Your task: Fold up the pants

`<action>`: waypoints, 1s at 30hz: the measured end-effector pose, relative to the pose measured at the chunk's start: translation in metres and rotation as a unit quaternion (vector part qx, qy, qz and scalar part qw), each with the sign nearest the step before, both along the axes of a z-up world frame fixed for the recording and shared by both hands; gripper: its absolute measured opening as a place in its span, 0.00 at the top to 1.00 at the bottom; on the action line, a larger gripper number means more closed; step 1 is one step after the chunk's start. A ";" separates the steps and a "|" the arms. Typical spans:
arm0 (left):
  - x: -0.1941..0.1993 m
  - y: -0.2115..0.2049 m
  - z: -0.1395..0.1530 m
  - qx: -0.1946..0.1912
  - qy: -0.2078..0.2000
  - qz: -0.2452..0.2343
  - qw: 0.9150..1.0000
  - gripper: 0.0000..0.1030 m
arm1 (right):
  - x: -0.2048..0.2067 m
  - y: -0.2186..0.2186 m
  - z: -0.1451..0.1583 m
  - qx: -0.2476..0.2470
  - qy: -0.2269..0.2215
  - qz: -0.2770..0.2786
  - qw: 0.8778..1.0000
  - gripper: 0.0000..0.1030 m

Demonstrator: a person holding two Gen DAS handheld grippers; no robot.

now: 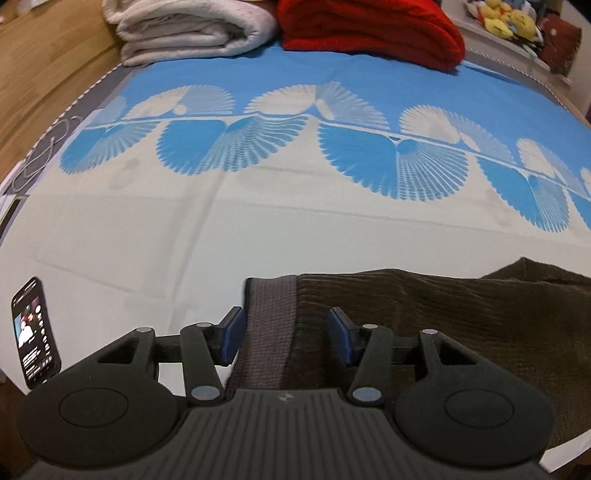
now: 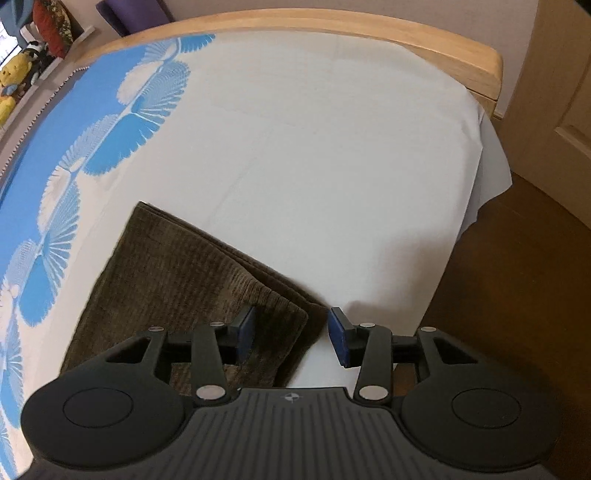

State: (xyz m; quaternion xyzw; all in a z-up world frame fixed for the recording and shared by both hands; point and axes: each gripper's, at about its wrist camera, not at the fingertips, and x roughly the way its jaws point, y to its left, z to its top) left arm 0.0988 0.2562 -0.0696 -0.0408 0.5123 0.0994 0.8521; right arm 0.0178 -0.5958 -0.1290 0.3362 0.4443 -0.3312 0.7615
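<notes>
My left tool [image 1: 286,334] hangs over the near edge of the bed, its blue-padded fingers [image 1: 232,334] parted to a middling gap. The grey ribbed waistband [image 1: 271,321] of the dark brown corduroy pants [image 1: 461,325] runs up between them; the pads stand on either side of it and do not press it, so I am holding nothing there. The rest of the pants spreads flat to the right of that waistband.

My right tool [image 2: 291,334] is likewise half open. One rounded corner of the folded pants [image 2: 177,280] lies between its fingers, close to the left pad [image 2: 245,334], while the right pad stands clear over bare sheet. I grip nothing on this side either. From here the pants show as a layered rectangle lying slantwise on the white part of the bedsheet [image 2: 314,147].

That sheet is white nearest me and bright blue further off, with a row of fan-shaped motifs [image 1: 240,147] along the border. A black smartphone [image 1: 35,332] with a lit screen lies on the sheet at my far left. At the far end of the bed sit a folded pale grey blanket [image 1: 192,29] and a folded red blanket [image 1: 369,33]. A light wooden bed rail [image 2: 332,26] curves round the foot end.
</notes>
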 end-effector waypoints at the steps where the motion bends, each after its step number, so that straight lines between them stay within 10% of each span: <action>1: 0.002 -0.004 0.000 0.001 0.001 -0.005 1.000 0.46 | 0.003 0.001 -0.003 -0.001 0.005 0.003 1.000 0.57; 11: 0.005 -0.020 -0.009 -0.009 0.010 -0.048 0.999 0.46 | 0.016 0.021 0.027 -0.037 -0.029 0.024 0.999 0.86; 16: 0.007 -0.033 -0.029 -0.026 0.062 -0.088 0.994 0.46 | 0.017 0.011 0.010 -0.027 0.041 -0.034 0.998 0.69; 21: 0.006 -0.042 -0.063 -0.001 0.154 -0.114 0.981 0.45 | 0.036 0.035 0.047 -0.146 0.006 -0.023 0.989 0.64; 30: 0.011 -0.035 -0.050 -0.012 0.111 -0.093 0.989 0.43 | 0.101 0.071 0.032 -0.059 -0.077 0.087 0.991 0.53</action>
